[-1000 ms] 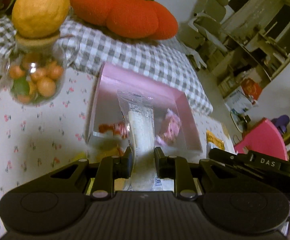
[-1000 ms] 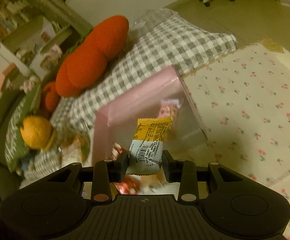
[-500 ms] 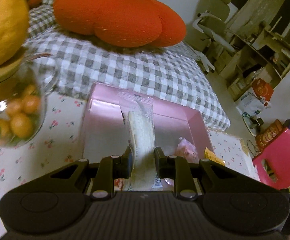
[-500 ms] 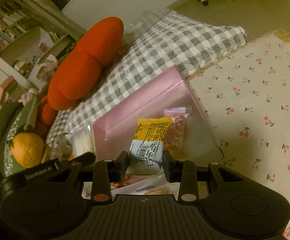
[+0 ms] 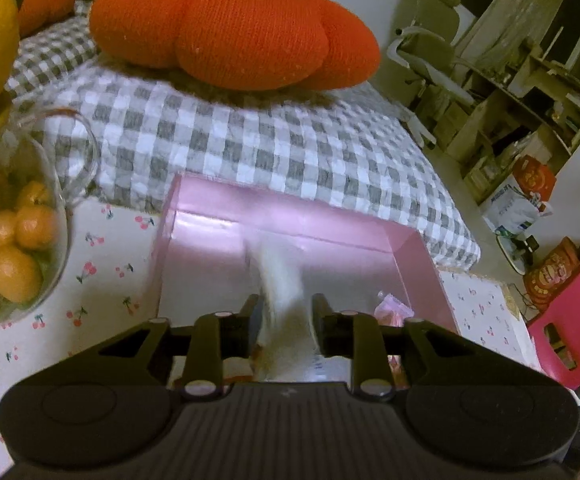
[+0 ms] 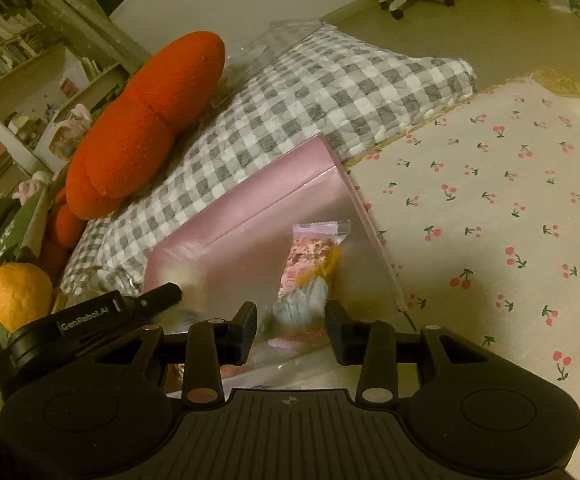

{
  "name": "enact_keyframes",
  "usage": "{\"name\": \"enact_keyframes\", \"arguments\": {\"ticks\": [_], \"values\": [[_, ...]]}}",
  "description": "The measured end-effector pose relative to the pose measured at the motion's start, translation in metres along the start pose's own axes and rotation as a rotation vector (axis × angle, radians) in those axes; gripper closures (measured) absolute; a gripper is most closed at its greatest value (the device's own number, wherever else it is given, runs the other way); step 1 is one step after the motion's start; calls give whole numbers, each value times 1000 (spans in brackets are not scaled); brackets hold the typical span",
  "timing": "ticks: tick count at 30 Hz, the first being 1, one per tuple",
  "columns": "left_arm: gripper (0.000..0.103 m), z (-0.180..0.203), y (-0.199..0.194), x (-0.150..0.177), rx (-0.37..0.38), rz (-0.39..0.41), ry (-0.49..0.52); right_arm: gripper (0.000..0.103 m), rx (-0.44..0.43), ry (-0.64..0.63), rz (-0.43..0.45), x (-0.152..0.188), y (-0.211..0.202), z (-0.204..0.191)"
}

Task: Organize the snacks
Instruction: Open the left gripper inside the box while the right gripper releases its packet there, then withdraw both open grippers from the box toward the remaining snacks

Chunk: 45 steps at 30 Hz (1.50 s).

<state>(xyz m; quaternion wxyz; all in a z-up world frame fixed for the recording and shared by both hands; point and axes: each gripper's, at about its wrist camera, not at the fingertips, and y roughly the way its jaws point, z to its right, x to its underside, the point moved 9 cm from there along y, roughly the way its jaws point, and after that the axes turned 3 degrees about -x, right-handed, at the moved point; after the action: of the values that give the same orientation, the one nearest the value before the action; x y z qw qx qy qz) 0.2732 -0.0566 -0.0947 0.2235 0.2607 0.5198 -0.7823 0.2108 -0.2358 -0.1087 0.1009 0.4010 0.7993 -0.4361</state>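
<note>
Left wrist view: your left gripper point(image 5: 283, 316) tilts down over the pink box point(image 5: 290, 216) at centre frame. Its jaws have just been opening, and a blurred white packet point(image 5: 282, 280) sits between the fingers, loose of the pads. The box is smooth and glossy, with straight walls. The cherry-print cloth point(image 5: 102, 288) over the bench looks soft and matte. At the left edge stands a round glass jar point(image 5: 18, 248) of small oranges; a knitted orange cushion point(image 5: 230, 24) lies on a checked pad point(image 5: 250, 144) at the top.

Right wrist view: your right gripper point(image 6: 291, 330) points down at the same box point(image 6: 250, 208) from its other side. Its jaws have also just been opening, and the yellow and grey packet point(image 6: 309, 292), blurred, sits between the fingers without touching them, over a clear pink-print bag point(image 6: 309, 248) on the box floor. The left gripper point(image 6: 102, 312) shows at lower left.
</note>
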Motion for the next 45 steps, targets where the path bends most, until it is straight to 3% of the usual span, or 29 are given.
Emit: {"name": "enact_keyframes", "arguments": {"ticks": [2, 5, 8, 27, 36, 45], "values": [[56, 1, -3, -1, -3, 5, 10, 64, -7, 17, 3, -1, -2, 1], [48, 2, -9, 0, -18, 7, 46, 46, -19, 39, 9, -3, -5, 2], [39, 6, -14, 2, -29, 10, 77, 41, -22, 41, 13, -4, -9, 1], [25, 4, -63, 41, -18, -50, 89, 26, -32, -26, -18, 12, -54, -15], [19, -7, -90, 64, -62, -90, 101, 21, -11, -70, -54, 33, -79, -25], [8, -13, -115, 72, -104, -77, 123, 19, 19, -128, -92, 56, -88, -22]]}}
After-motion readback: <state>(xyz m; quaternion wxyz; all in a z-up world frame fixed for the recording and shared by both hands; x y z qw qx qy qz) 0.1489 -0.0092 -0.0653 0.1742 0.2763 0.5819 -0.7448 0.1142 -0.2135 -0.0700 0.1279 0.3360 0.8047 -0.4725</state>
